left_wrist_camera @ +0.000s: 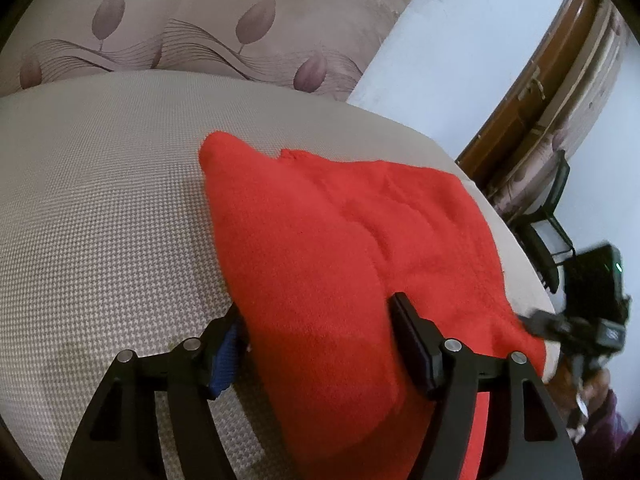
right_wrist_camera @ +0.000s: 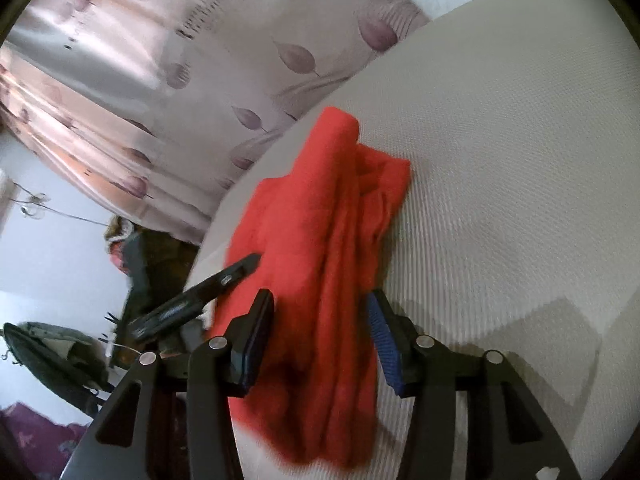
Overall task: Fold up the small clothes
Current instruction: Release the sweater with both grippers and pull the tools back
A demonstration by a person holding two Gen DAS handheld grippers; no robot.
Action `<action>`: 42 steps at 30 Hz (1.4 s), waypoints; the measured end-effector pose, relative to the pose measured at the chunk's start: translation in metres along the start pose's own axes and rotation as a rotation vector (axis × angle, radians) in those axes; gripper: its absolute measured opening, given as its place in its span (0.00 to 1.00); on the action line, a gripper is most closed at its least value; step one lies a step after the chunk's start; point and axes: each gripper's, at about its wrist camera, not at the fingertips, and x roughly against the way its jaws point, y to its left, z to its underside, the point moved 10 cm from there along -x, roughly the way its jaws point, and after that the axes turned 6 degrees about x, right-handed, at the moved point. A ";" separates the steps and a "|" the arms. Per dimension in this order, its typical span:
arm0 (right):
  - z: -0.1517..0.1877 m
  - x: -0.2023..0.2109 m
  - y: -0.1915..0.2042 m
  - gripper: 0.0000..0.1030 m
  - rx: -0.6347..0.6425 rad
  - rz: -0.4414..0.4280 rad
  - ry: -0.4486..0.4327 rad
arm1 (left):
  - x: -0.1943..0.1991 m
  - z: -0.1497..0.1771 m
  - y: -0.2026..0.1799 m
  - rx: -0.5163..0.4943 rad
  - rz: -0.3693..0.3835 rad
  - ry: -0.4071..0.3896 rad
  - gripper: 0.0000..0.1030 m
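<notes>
So my left tongs (left_wrist_camera: pixel 320 344) are spread wide, one pad on each side of the red cloth (left_wrist_camera: pixel 340 248), and the fabric bulges up between them in the lower middle of the left wrist view. I can't tell whether the pads actually pinch it. The cloth lies on the desk (left_wrist_camera: pixel 100 200), which has a beige woven cover, and reaches from the bottom of the frame up to the centre. My right tongs (right_wrist_camera: pixel 320 340) are open about as wide, straddling a bunched, folded part of the cloth (right_wrist_camera: pixel 320 240) in the lower centre of the right wrist view. A leaf-patterned curtain (right_wrist_camera: pixel 140 80) fills the upper left there. The other tool is blurry at each view's edge.
</notes>
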 end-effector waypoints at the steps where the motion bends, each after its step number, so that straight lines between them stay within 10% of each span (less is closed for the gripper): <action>1: 0.005 0.009 0.004 0.46 -0.002 -0.005 -0.015 | 0.003 0.001 0.000 -0.001 -0.001 -0.010 0.67; 7: 0.030 0.023 0.038 0.46 0.072 -0.005 -0.006 | 0.021 -0.001 -0.009 -0.063 -0.048 -0.096 0.67; 11: 0.043 0.006 0.036 0.07 0.101 0.045 0.055 | 0.041 0.003 -0.023 -0.122 -0.085 -0.153 0.67; 29: 0.061 0.011 0.009 0.09 -0.078 -0.061 0.074 | 0.003 0.084 -0.128 -0.244 0.117 0.027 0.67; 42: -0.050 0.000 0.009 0.14 0.157 0.085 0.002 | -0.003 0.099 -0.129 -0.295 0.120 0.049 0.67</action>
